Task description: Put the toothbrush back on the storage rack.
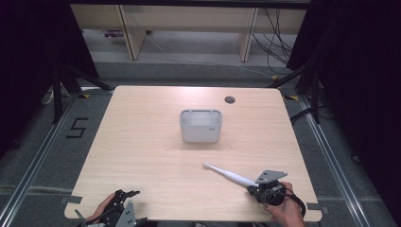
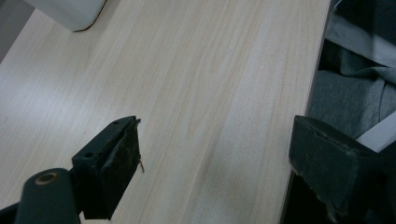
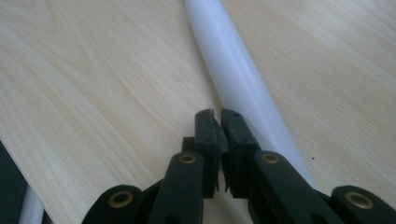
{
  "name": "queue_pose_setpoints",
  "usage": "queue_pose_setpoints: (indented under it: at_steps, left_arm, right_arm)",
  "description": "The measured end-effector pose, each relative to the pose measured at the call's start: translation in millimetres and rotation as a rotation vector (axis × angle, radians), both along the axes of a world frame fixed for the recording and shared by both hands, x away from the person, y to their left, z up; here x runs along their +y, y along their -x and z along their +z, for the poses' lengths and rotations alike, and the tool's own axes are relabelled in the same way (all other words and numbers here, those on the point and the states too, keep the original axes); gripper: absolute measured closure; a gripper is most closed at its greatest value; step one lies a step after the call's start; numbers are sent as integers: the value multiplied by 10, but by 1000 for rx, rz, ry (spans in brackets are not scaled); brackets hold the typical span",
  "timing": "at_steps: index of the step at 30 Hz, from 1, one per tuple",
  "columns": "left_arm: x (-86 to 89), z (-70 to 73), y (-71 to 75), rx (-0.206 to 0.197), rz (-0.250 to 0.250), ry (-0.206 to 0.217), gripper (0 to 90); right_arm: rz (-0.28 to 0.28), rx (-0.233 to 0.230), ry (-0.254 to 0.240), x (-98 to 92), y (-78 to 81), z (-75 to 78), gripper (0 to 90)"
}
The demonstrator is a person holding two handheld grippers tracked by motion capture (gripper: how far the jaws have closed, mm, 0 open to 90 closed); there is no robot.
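My right gripper sits at the near right of the table, jaws pinched together with nothing between them. The electric toothbrush lies flat just beside the tips, handle toward me, brush head pointing far-left toward the white bin. In the right gripper view the white handle runs past the outside of one jaw, so I read this as lining up next to the handle, not a grip yet. The bin stands mid-table, well apart from the brush, open side up, likely the drop target. My left gripper is parked at the near left edge, jaws wide and empty, clear of the work.
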State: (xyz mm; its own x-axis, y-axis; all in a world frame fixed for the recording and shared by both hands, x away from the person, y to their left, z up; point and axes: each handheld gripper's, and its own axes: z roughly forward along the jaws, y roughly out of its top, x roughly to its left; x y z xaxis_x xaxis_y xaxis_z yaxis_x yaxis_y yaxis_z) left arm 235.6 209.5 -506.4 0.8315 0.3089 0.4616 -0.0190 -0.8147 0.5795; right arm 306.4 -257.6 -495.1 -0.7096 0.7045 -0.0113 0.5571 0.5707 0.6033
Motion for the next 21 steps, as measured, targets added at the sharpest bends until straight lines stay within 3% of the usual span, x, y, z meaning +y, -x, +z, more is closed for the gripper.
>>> queue_pose_setpoints:
  at_steps: [4,6,7,8,11,13,16,17,18,19,21]
  left_arm:
    - [-4,-13,-8,-11,7,-4,160]
    - [0,-11,-10,-3,3,-6,160]
    - [0,-15,-12,-10,6,-4,160]
    - [3,-15,-8,-16,12,-2,160]
    - [6,-13,-14,-10,10,1,160]
    - [5,-14,-16,-9,8,-5,160]
    - [5,-20,-14,-8,6,2,160]
    - [3,-18,-14,-15,14,-7,160]
    - [3,-20,-11,-4,12,5,160]
    - [9,-6,-12,5,4,-11,160]
    - [7,-12,-12,-3,8,-5,160]
  right_arm:
    - [6,9,7,28,24,49,805]
    - [56,-34,20,92,17,90,723]
    - [56,-34,20,92,17,90,723]
    - [74,-69,52,127,13,147,652]
    - [106,-80,79,157,-3,210,604]
    - [122,-94,124,205,-23,247,546]
    - [185,-50,222,275,-79,263,497]
    - [163,-42,236,305,-85,273,487]
    - [171,-52,251,328,-120,276,473]
    - [180,-38,259,355,-150,273,469]
    - [185,-20,263,400,-207,281,464]
